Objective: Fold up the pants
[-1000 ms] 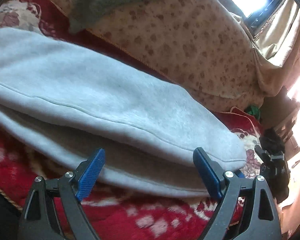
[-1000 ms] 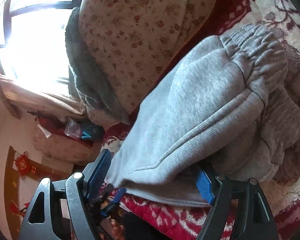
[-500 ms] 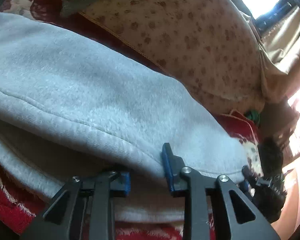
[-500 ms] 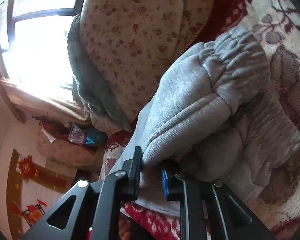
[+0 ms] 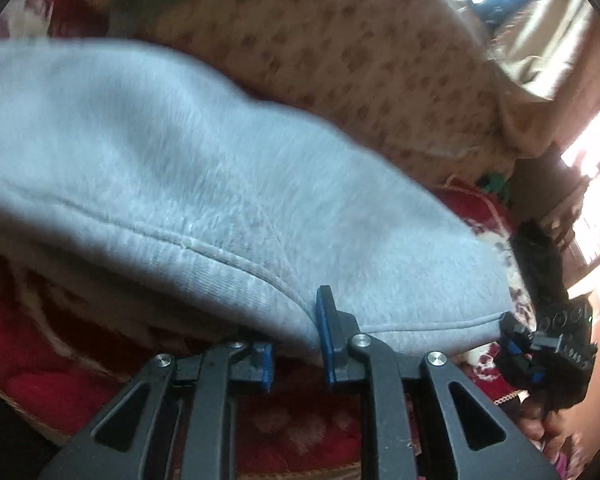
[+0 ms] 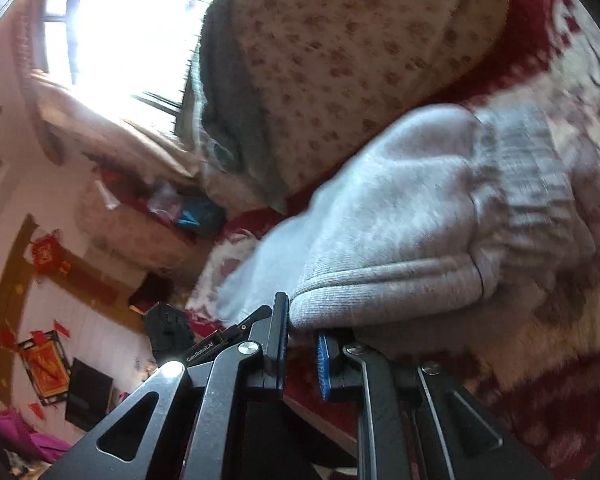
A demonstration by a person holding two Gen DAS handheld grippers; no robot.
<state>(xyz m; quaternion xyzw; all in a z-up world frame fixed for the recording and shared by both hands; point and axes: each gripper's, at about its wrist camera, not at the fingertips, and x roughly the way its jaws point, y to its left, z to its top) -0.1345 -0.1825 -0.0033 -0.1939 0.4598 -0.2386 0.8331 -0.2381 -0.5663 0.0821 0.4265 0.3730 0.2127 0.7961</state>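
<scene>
My left gripper (image 5: 296,344) and right gripper (image 6: 302,350) both pinched the pants' (image 5: 228,184) near edge, legs stretching toward the frame's upper left.

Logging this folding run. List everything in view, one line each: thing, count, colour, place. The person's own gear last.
pants: one pair, light grey, lying on the blanket, near edge pinched in both grippers
blanket: one, red with white flowers, under the pants
quilt: one, beige with brown floral print, heaped behind the pants
window: one, bright, far wall
wall decorations: several, red, far wall
left gripper: black, blue pads, shut on pants
right gripper: black, blue pads, shut on pants
</scene>
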